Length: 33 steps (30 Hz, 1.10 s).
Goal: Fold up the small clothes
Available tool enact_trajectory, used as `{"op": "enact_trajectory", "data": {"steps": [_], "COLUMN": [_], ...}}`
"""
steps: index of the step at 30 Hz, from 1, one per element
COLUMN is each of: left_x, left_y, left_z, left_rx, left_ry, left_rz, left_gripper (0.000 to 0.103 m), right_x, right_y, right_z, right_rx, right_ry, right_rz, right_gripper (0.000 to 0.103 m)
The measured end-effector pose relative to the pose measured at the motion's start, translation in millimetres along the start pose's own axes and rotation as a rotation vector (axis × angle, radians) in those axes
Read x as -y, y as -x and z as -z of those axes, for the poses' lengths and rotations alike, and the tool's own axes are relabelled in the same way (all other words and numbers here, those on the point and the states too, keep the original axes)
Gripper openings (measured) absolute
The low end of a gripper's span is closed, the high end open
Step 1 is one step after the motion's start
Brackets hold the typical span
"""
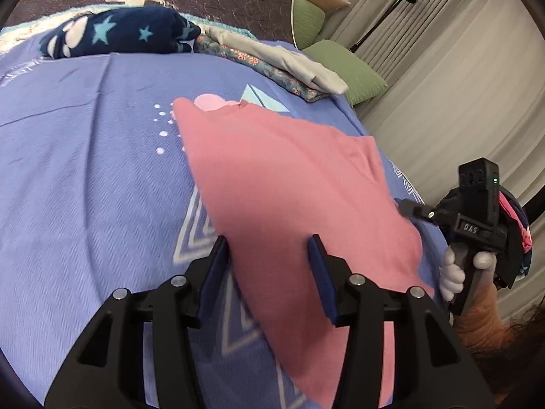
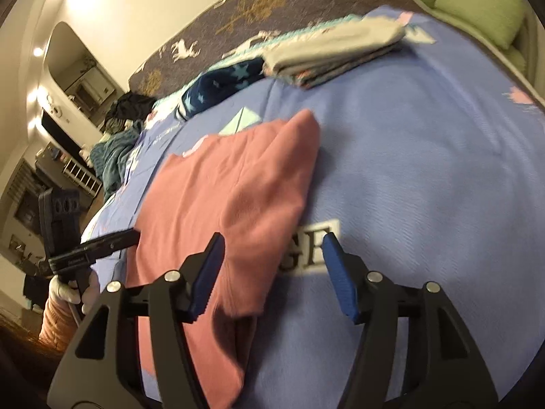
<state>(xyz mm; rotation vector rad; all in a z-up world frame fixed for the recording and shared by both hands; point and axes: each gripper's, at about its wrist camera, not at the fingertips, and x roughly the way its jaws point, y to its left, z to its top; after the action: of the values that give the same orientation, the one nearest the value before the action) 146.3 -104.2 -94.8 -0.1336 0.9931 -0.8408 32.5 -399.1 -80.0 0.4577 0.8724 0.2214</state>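
One pink garment (image 1: 289, 187) is seen spread on the blue bedspread (image 1: 85, 170), partly folded, with an upper layer doubled over a lower one along its right side in the right wrist view. It lies between the two grippers, nearer the bed's edge than the stacked items.

Left gripper (image 1: 269, 262): jaws are held apart, with pink cloth visible between the pads; nothing is clamped. Whether the pads touch the cloth cannot be told. Right gripper (image 2: 272, 266): jaws are likewise spread wide, the left pad above the garment's near edge, the right pad above bare bedspread. Nothing is held.

Handling, as judged: the fabric is taken to be light, soft and limp, a knit that will sag and crease when lifted and will not hold a shape by itself. Slipping on the woven bedspread is expected to be slight. No fragility is noted. A hold is best taken at a corner or along a hem, pinching both layers together so the fold is not pulled open; a grip mid-panel would likely bunch the cloth.

Count: pink garments, one. Folded items at the far side: one navy star-print piece (image 1: 115, 32), and one stack (image 1: 279, 64) showing a grey piece over a floral one. Green pillows (image 1: 351, 71): two counted in the left wrist view. Grippers: two.
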Motion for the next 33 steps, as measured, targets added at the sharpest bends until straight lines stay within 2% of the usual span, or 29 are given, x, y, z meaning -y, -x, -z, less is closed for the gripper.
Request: {"op": "enact_trajectory", "data": {"steps": [3,7,13,17,20,22,24,26,29,33], "left_x": [-10.2,-22.0,-18.6,-18.8,-20.4,-19.3,-17.3,-13.7,-1.9,18.8], "left_y": [-10.0,-15.9,-28.7,-35.4,-39.1,-38.1,-37.7,-36.2,-29.1,-9.7], "left_z": [-6.6,-12.6,-29.3,-38.8,-42.0,-39.7,-38.0,-37.5,-36.0,-35.5], "left_rx": [-0.012,-0.022,-0.031,-0.027,-0.023,-0.015,-0.008,-0.003,0.027,0.087], "left_ry": [0.033,0.059,0.017,0.013,0.015,0.011,0.004,-0.011,-0.063,-0.123], "left_rz": [0.058,0.140,0.158,0.169,0.172,0.170,0.161,0.146,0.098,0.045], "left_gripper": [0.049,0.049,0.049,0.048,0.045,0.043,0.040,0.035,0.027,0.024], "right_x": [1.9,2.7,4.3,-2.6,-5.8,-4.1,-1.6,-3.2,-14.3,-33.5], "right_y": [-19.8,-30.2,-51.5,-60.5,-62.7,-62.9,-62.9,-62.0,-51.4,-30.2], "right_z": [-6.2,-19.7,-40.1,-44.2,-43.0,-42.6,-41.5,-40.3,-36.5,-31.4], "right_rx": [-0.030,-0.049,-0.083,-0.091,-0.091,-0.087,-0.077,-0.070,-0.017,0.069], "right_ry": [-0.002,0.023,0.032,0.065,0.086,0.084,0.067,0.072,0.120,0.174], "right_rz": [-0.037,-0.100,-0.204,-0.208,-0.197,-0.191,-0.189,-0.194,-0.155,-0.140], "right_gripper": [0.067,0.068,0.067,0.065,0.060,0.051,0.038,0.033,0.023,0.020]}}
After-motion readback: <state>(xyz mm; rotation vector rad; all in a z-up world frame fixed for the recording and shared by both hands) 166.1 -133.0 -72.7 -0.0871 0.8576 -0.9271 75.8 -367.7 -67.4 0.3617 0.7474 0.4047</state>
